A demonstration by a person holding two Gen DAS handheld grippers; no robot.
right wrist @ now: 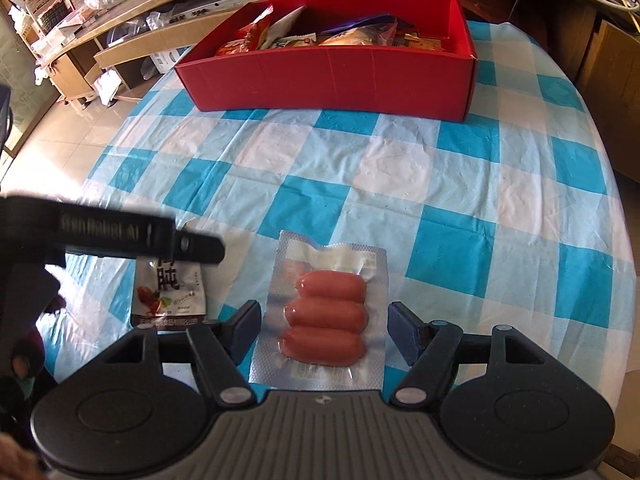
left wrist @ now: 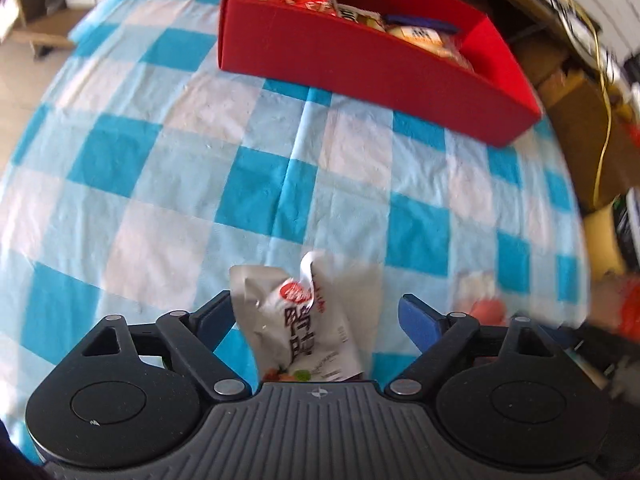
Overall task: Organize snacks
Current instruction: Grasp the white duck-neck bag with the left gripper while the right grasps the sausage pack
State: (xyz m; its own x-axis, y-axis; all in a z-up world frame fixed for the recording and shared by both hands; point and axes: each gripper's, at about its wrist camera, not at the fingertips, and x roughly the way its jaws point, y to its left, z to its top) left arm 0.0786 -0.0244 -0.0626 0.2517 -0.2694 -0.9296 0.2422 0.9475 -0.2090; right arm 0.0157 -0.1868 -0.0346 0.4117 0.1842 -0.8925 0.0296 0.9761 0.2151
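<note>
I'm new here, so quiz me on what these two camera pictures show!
1. True or false: the left tongs are clamped shut.
2. How many sausages are in the vacuum pack between the right tongs?
3. Where are the other snacks? A) red box B) floor C) shelf

Key: 1. False: they stand open around the white pouch. 2. Three. 3. A.

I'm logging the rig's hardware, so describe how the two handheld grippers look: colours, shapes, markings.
Both look alike. The left gripper and right gripper each have a grey ribbed body with a small compass-like mark, two round black housings, black linkage arms with silver rivets, and dark blue finger pads. In the right wrist view, the left gripper's black side carries pale lettering, too blurred to read.
</note>
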